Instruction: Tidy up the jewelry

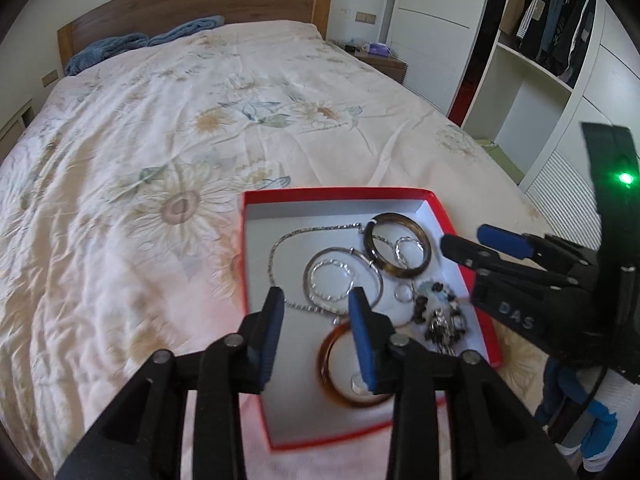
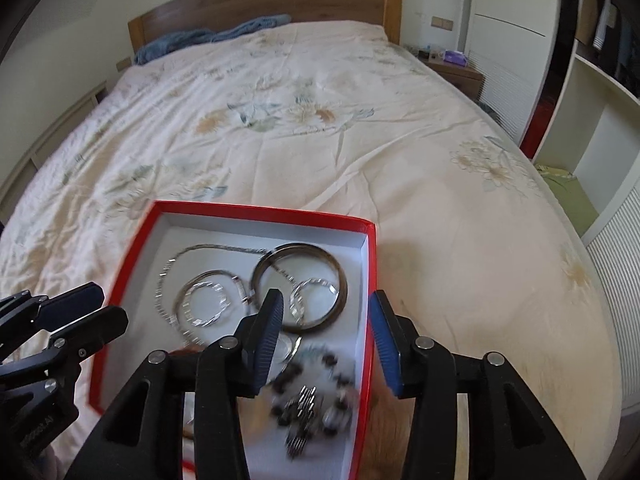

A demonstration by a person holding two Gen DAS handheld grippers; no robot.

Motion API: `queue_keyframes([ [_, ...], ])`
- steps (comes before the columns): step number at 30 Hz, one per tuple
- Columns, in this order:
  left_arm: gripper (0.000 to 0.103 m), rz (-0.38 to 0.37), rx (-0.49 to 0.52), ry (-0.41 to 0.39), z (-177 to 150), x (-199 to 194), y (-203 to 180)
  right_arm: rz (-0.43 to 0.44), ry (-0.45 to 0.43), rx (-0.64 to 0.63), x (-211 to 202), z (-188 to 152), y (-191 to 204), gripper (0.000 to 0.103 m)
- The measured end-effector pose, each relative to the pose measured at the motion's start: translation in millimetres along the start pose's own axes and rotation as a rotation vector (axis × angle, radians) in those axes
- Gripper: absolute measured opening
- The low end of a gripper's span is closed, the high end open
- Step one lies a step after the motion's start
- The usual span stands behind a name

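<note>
Both the left gripper (image 1: 316, 304) and right gripper (image 2: 326, 308), spread and empty at lower frame, should single out one bangle (image 1: 398, 245) from the box (image 1: 256, 196).

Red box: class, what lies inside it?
Inside the red box: a silver chain, dark bangle, amber bangle, silver hoops, beads. The left claw covers part.

Right claw (image 2: 326, 338) hanging open over red box (image 2: 256, 213) of jewelry lying on bed (image 2: 400, 160); dark bangle (image 2: 338, 276) sitting beside silver hoops (image 2: 204, 304)
</note>
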State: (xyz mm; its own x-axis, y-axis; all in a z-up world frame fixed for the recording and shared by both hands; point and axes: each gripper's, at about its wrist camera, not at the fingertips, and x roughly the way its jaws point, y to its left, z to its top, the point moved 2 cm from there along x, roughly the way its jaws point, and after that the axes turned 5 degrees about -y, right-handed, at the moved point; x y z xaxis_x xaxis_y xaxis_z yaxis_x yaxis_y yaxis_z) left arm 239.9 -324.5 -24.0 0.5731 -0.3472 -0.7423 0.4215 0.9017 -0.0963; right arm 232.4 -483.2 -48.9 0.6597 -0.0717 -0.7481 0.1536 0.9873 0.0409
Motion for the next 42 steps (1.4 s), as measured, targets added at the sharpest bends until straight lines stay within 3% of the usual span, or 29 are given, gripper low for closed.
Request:
queue_keyframes([
  [7,0.049,0.057,-0.031,-0.026,-21.5,-57.0,18.4,0.051,-0.023,0.024,-59.3,-24.2,24.9,0.053],
  [10,0.049,0.079,-0.040,-0.030,-33.7,-81.3,27.0,0.073,-0.026,0.014,-84.9,-38.8,43.3,0.062],
  [21,0.049,0.159,-0.050,-0.096,-68.5,-171.9,53.2,0.136,-0.050,-0.034,-159.9,-81.1,108.5,0.072],
  [38,0.049,0.245,-0.099,-0.163,-124.2,-256.1,94.8,0.147,-0.078,-0.076,-218.3,-128.7,166.0,0.090],
  [42,0.049,0.275,-0.119,-0.170,-138.2,-269.3,105.8,0.133,-0.094,-0.073,-227.2,-140.4,172.7,0.102],
])
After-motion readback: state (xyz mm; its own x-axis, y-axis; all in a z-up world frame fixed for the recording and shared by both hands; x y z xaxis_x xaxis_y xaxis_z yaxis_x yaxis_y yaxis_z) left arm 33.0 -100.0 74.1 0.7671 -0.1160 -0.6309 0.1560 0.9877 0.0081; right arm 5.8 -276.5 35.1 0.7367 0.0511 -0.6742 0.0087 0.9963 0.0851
